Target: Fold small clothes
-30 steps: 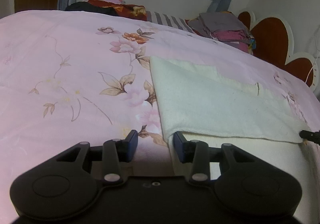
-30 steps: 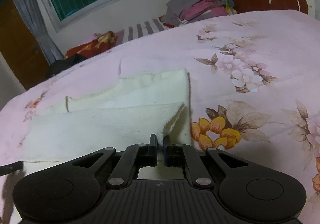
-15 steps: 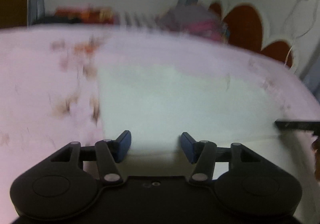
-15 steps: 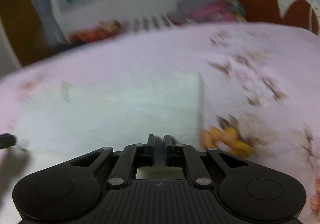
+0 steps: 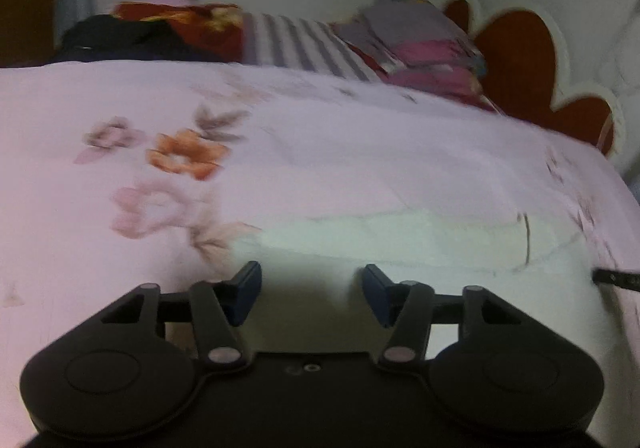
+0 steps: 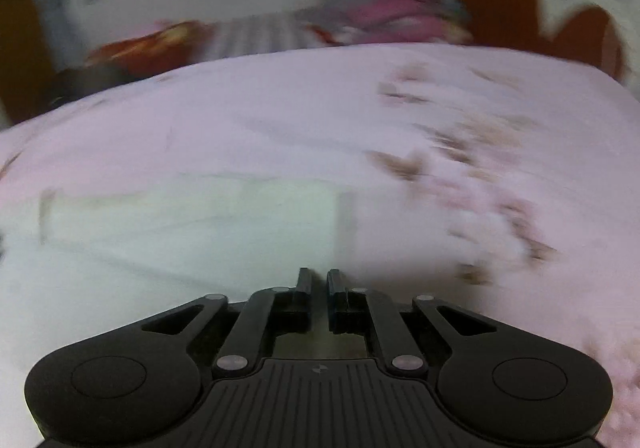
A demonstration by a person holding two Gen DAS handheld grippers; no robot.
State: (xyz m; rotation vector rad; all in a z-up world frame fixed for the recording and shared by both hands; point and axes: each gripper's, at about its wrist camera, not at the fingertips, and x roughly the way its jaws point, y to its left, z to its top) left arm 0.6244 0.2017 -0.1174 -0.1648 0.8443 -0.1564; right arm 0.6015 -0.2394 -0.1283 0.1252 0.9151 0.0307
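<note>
A cream-white small cloth (image 5: 400,244) lies folded flat on the pink floral bedspread (image 5: 120,208). My left gripper (image 5: 312,288) is open and empty, its fingers over the cloth's near left part. In the right wrist view the cloth (image 6: 192,224) lies ahead and to the left, blurred. My right gripper (image 6: 318,282) has its jaws almost together with a narrow gap; whether cloth is pinched between them cannot be told. The tip of the right gripper (image 5: 616,278) shows at the right edge of the left wrist view.
A pile of folded clothes (image 5: 420,44) and a striped pillow (image 5: 296,44) sit at the far side of the bed. A red and white headboard (image 5: 532,60) stands at the right. Both views are motion-blurred.
Both grippers have moved forward over the cloth and the folded layer has been laid down flatter. The left gripper's jaws have opened wider. The right gripper's jaws show a slightly wider gap.
</note>
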